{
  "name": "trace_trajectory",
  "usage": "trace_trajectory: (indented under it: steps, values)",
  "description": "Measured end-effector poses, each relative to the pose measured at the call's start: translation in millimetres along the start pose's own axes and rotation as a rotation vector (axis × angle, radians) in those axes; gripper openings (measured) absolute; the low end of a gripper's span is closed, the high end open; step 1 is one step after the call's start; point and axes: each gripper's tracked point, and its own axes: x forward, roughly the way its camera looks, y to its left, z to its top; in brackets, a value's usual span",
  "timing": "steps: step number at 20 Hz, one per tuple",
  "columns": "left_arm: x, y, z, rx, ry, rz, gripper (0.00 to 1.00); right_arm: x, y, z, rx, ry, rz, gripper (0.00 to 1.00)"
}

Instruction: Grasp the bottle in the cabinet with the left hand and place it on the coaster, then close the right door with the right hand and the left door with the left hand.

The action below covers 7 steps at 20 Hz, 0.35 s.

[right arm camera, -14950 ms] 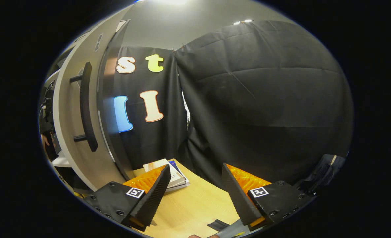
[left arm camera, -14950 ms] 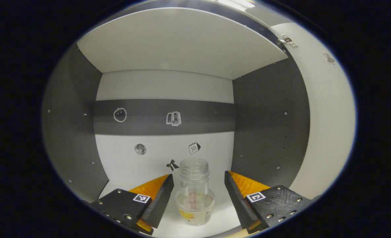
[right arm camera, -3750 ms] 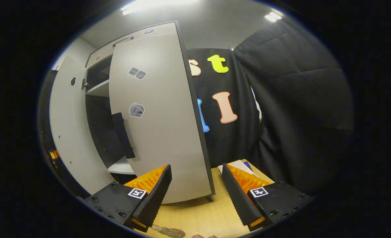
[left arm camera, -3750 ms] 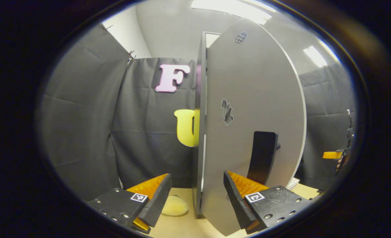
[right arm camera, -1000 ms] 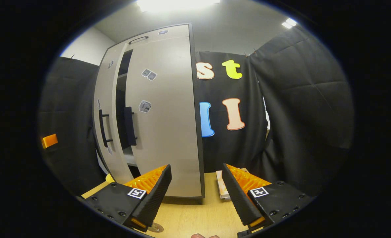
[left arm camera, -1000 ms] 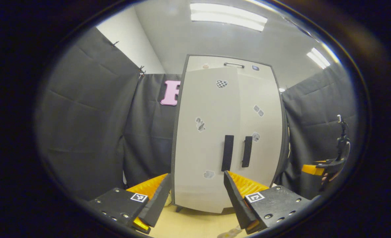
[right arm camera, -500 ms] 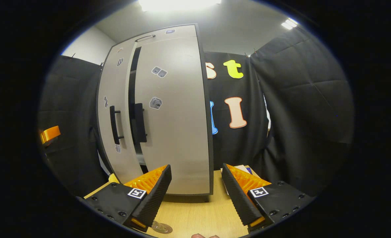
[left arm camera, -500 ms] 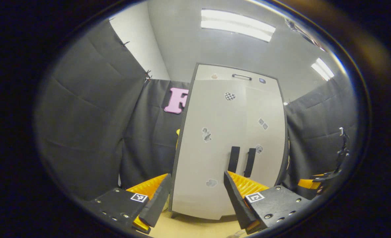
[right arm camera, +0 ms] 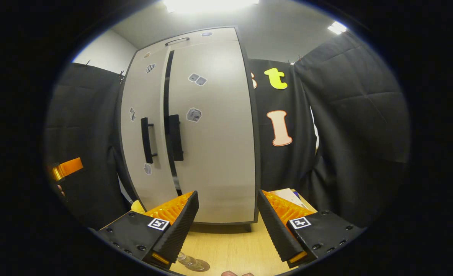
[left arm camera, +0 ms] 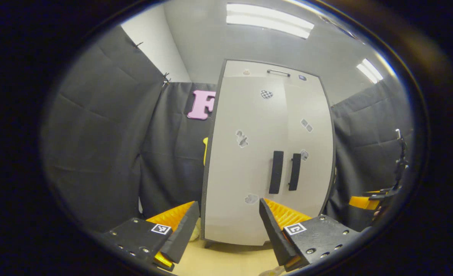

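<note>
The bottle (right arm camera: 190, 261) stands on the coaster (right arm camera: 199, 265) at the bottom edge of the right gripper view, just below the left finger. Behind it, mid-frame, the cabinet (right arm camera: 195, 126) has its right door (right arm camera: 215, 138) and left door (right arm camera: 140, 126) nearly shut, a dark gap between them. Both the right gripper (right arm camera: 228, 226) and left gripper (left arm camera: 228, 230) are spread wide, holding nothing, above the wooden table (right arm camera: 230, 249).

The cabinet (left arm camera: 266, 153) stands on the table (right arm camera: 234, 245) ahead of both grippers, its left door (left arm camera: 245, 153) and right door (left arm camera: 308, 145) side by side, their handles (left arm camera: 276, 171) near each other at the middle. In the right gripper view, a dark gap lies between the doors; a bottle (right arm camera: 190, 261) stands on the table just ahead of the left finger (right arm camera: 174, 230), and books (right arm camera: 287, 195) lie right of the cabinet.
</note>
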Motion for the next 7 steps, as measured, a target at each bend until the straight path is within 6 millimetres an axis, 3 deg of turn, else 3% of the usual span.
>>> trace_trajectory:
  steps: [1, 2, 6, 7]
  values:
    - [0.4, 0.2, -1.9, 0.014, 0.004, -0.006, 0.94, -0.5, 6.0, -0.9, -0.009, -0.003, 0.010, 0.98]
    - [1.1, -0.7, -6.5, 0.025, 0.008, -0.013, 0.89, -0.7, 11.0, -2.7, -0.019, -0.007, 0.016, 0.98]
    - [8.9, -0.7, -30.8, 0.037, 0.043, -0.038, 0.94, -3.9, 19.2, -14.4, -0.061, -0.002, 0.012, 0.98]
    - [10.3, -0.9, -36.8, 0.040, 0.052, -0.045, 0.94, -6.3, 17.6, -17.2, -0.070, -0.002, -0.001, 0.92]
